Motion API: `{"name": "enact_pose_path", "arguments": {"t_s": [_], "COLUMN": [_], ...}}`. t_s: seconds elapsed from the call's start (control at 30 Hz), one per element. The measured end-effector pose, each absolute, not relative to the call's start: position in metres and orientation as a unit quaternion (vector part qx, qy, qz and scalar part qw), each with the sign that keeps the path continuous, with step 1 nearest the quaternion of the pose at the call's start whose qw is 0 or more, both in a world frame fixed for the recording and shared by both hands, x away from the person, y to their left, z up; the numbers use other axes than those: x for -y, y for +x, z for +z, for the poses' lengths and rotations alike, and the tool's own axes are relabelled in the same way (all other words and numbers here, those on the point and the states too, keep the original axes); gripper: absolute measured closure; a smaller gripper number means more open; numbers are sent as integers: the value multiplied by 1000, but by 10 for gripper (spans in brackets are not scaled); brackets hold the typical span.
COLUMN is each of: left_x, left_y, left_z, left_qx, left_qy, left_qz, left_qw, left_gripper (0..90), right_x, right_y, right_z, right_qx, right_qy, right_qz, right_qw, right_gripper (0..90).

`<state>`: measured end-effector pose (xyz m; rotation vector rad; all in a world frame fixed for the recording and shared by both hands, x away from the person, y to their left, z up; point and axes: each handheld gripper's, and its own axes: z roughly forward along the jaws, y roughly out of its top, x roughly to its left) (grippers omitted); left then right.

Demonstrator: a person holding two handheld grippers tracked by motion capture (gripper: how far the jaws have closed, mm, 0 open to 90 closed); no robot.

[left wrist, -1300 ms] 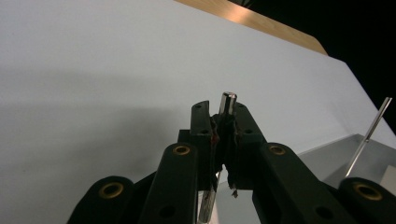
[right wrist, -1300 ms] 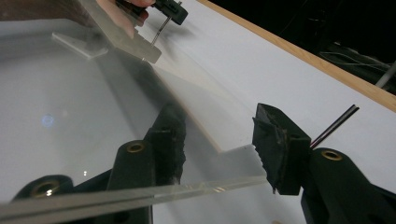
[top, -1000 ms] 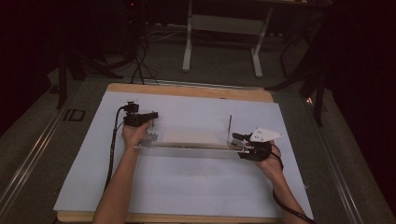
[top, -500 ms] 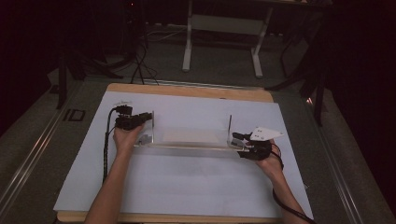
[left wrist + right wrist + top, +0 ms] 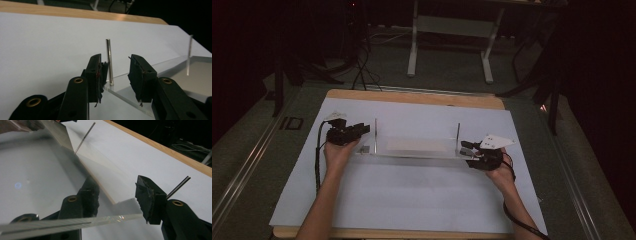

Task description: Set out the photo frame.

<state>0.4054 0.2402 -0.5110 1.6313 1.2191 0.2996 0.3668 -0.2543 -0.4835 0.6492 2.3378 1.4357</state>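
Counter (image 5: 412, 97) wooden, covered by a white sheet (image 5: 412, 195). On the sheet, centre, lies a clear plate (image 5: 414, 146) with two thin metal pins standing upright, left pin (image 5: 375, 134) and right pin (image 5: 458, 136).

My left gripper (image 5: 357, 131) sits at the plate's left end. In the left gripper view, its jaws have just been opening; they are parted, with the left pin (image 5: 109, 62) and the plate's corner (image 5: 125, 87) between them, pads not pressing: released.

My right gripper (image 5: 469, 152) is at the plate's right end. In the right gripper view the jaws stand wide, the plate's edge (image 5: 75, 222) crossing between them; I cannot tell whether they grip it.
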Motion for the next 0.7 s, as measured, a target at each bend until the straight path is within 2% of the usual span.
{"name": "enact_pose_path", "arguments": {"t_s": [0.7], "left_x": [-269], "left_y": [376], "left_z": [-492], "left_qx": [-486], "left_qy": [688], "left_qz": [159], "left_qw": [516], "left_gripper": [612], "right_x": [253], "right_y": [374], "right_z": [-475], "right_qx": [-813], "right_qy": [243], "right_qz": [505], "right_qw": [155], "right_gripper": [513]}}
